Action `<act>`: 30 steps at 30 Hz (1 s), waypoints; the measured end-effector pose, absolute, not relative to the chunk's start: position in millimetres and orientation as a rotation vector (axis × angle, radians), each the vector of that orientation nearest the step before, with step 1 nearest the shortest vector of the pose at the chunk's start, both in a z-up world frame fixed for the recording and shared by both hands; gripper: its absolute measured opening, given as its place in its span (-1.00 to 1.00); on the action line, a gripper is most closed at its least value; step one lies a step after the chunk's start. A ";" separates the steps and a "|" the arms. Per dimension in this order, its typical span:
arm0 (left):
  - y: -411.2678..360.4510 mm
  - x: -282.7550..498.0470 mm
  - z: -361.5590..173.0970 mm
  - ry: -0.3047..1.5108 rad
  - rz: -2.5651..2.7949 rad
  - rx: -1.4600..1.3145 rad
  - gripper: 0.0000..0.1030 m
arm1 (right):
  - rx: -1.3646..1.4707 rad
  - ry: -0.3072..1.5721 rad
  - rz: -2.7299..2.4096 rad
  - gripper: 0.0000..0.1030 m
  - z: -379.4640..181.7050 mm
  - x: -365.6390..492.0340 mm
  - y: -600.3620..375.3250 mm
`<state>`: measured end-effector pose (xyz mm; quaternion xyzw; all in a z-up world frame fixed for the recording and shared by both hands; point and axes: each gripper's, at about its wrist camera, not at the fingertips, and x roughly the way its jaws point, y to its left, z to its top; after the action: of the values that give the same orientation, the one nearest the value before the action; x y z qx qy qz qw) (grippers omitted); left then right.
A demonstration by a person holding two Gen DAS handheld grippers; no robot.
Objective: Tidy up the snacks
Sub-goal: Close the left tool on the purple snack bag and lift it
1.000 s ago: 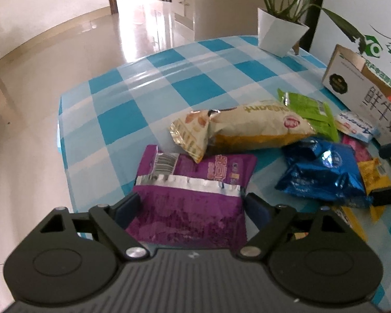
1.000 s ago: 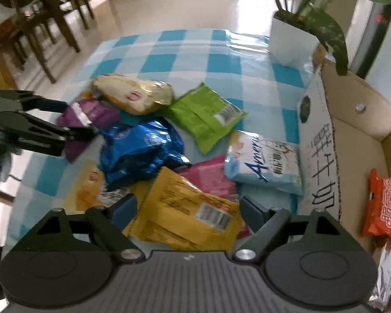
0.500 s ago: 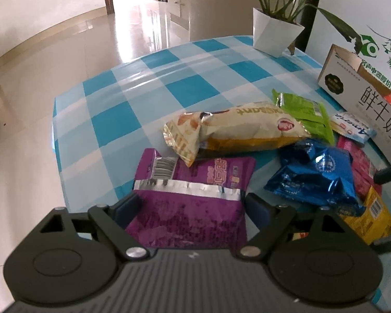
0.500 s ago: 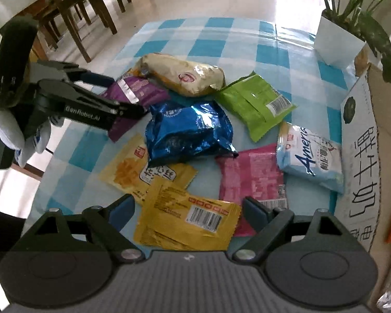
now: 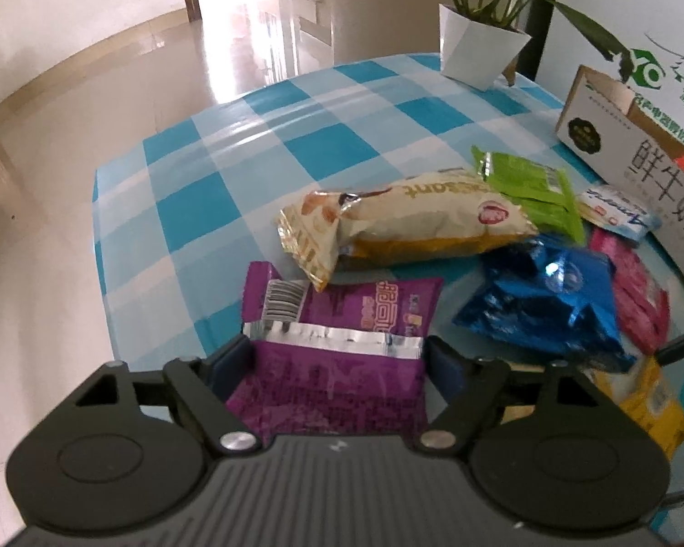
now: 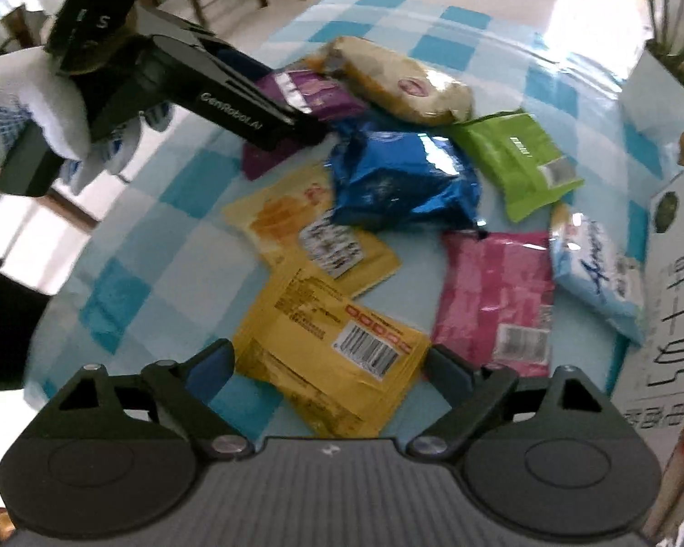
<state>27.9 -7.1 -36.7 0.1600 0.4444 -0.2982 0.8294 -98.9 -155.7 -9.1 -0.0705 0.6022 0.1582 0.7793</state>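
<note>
While my left gripper points down at the near edge of the checked tablecloth, its jaws are closing, and the purple packet lies between them at the bottom centre of the left wrist view. The pads stand just beside the packet's two side edges; I cannot tell whether they press on it yet. In the right wrist view the same gripper enters from the upper left, carried by a white-gloved hand, its tips over the purple packet.

My right gripper has its jaws spread wide and pinches nothing. The yellow packet with a barcode lies between the fingers at the bottom centre, and a gap shows on the left side.

Other snacks, right wrist view:
- orange-yellow packet, centre left, partly under the yellow one
- blue foil bag, centre
- cream bread bag, upper centre
- green packet, upper right
- pink packet, right of centre
- pale blue packet, far right, against the cardboard box

A white plant pot stands at the upper right of the left wrist view.
</note>
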 end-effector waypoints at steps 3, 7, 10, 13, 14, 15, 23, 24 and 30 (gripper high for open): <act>-2.5 19.5 -35.8 0.963 -0.629 0.356 0.55 | -0.179 1.289 0.372 0.82 -5.0 -103.8 -154.0; 7.2 13.9 -32.0 0.993 -0.606 0.328 0.55 | -0.187 1.240 0.359 0.82 0.4 -104.5 -157.5; 15.0 11.6 -25.8 0.992 -0.584 0.292 0.55 | -0.267 1.211 0.366 0.82 -1.7 -106.2 -152.5; 23.2 8.5 -16.7 0.992 -0.564 0.223 0.54 | -0.310 1.194 0.426 0.82 -3.9 -108.3 -148.6; 25.0 6.2 -13.1 0.989 -0.563 0.203 0.54 | -0.329 1.188 0.442 0.82 -4.9 -110.0 -147.4; 25.9 3.2 -9.8 0.983 -0.564 0.195 0.54 | -0.350 1.184 0.457 0.82 -5.8 -111.1 -146.2; 26.6 -29.4 11.9 0.958 -0.564 0.173 0.54 | -0.579 1.128 0.544 0.85 -17.2 -127.5 -131.9; 26.0 -33.5 13.6 0.957 -0.566 0.174 0.54 | -0.580 1.124 0.542 0.85 -17.4 -126.0 -130.6; 26.7 -55.7 21.0 0.952 -0.562 0.134 0.52 | -0.526 1.128 0.513 0.89 -21.4 -111.7 -129.0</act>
<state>-55.7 26.7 21.0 0.0636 0.4517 -0.2669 0.8489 -111.7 -129.0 -21.4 -0.2434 0.5223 0.2374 0.7821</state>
